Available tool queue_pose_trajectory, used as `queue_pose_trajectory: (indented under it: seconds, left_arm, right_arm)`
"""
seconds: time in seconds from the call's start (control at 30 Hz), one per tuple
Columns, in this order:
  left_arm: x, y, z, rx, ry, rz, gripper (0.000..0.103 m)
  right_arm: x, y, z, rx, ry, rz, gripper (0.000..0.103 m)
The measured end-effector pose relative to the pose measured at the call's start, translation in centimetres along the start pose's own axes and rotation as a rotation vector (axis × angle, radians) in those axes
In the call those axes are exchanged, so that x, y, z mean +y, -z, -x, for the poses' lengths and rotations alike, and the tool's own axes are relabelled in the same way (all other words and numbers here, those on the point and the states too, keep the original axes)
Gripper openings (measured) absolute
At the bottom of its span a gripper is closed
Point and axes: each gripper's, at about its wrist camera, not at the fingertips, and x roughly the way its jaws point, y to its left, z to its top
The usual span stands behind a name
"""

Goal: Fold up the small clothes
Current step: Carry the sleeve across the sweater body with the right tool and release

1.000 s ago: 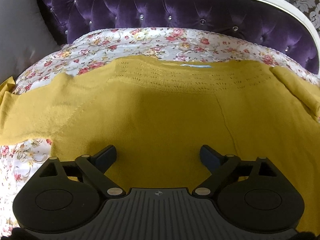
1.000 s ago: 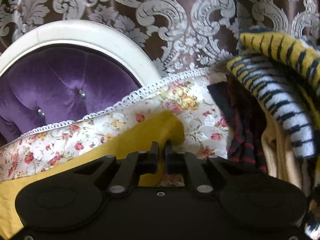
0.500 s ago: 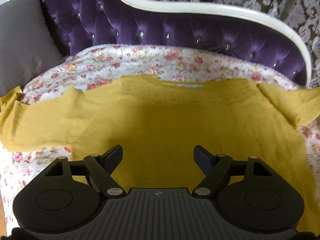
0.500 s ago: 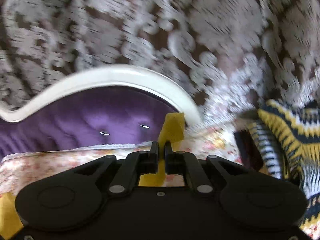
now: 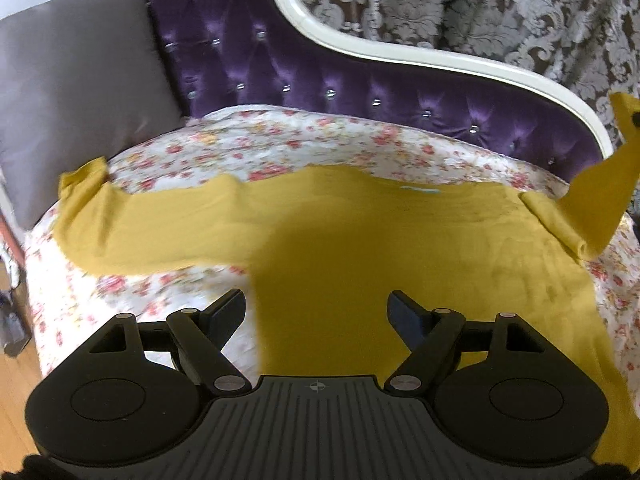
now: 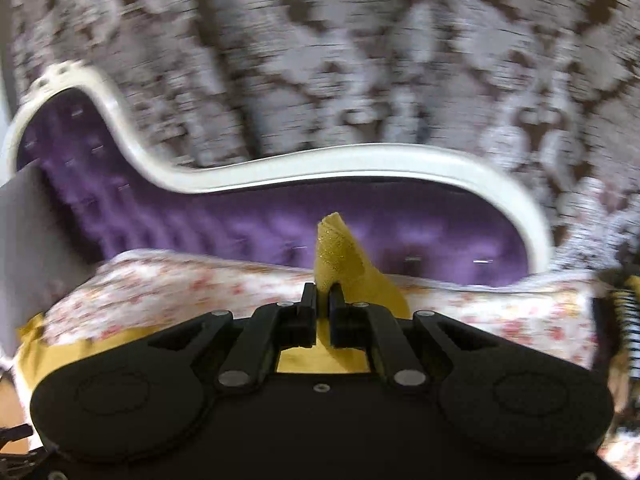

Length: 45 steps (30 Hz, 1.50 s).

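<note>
Floral bedding (image 5: 280, 148) before a purple tufted headboard (image 5: 320, 80) carried the mustard-yellow knit sweater (image 5: 400, 240), spread flat. The right hand-held gripper (image 6: 323, 300) pinched its far-right sleeve (image 6: 340, 256) aloft; the left hand-held gripper (image 5: 316, 308), having just narrowed, gaped empty over the near hem. Soft, limp knit probably handles best by cuffs and hems.

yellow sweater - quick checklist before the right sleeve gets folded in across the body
1. Right tongs shut on the right sleeve: ok.
2. Sleeve lifted off the floral cover: ok, it rises at the right edge of the left wrist view.
3. Left tongs empty: ok, open above the yellow sweater; their jaws have just been closing a little, with nothing gripped.
4. Body lying flat: ok.
5. Left sleeve spread out: ok.
6. Bottom hem straight: cannot tell, hidden.
</note>
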Motion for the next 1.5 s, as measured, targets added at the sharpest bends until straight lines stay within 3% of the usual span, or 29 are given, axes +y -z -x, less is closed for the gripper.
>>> queue_pose_trajectory:
  seconds: [0.33,0.67,0.87,0.97,1.03,1.1,1.17,1.33,1.5]
  left_arm:
    - [5.1,1.4,1.6,0.006,-0.068,0.084,0.077]
    - [7.3,1.9,1.4,0.026,-0.089,0.117,0.077]
    - [7.2,1.9,1.0,0.035,-0.092,0.108,0.077]
    - [7.0,1.9,0.8,0.042,-0.088,0.104,0.077]
    - [6.6,1.9,0.7,0.041,-0.091,0.100,0.077]
    - [6.4,1.8,0.7,0.036,-0.089,0.092,0.077]
    - [6.1,1.7,0.5,0.040,-0.083,0.085,0.077]
    - [5.1,1.0,-0.6,0.048,-0.049,0.078,0.077]
    - [3.1,-0.6,-2.1,0.049,0.001,0.031,0.077]
  right_arm:
    - [12.0,3.3,-4.6,0.076,-0.194,0.122,0.011]
    - [18.8,8.1,-9.4,0.185,-0.293,0.146,0.011]
    - [20.0,10.5,-11.2,0.227,-0.326,0.135,0.011]
    - [19.6,11.4,-11.1,0.217,-0.352,0.133,0.023]
    - [19.3,11.9,-10.8,0.188,-0.342,0.131,0.024]
    - [18.9,12.3,-9.8,0.161,-0.325,0.138,0.045]
    - [18.4,12.9,-8.3,0.134,-0.315,0.151,0.058]
    - [17.1,15.3,-5.2,0.130,-0.258,0.209,0.060]
    - [15.1,18.1,-3.8,0.152,-0.194,0.170,0.062]
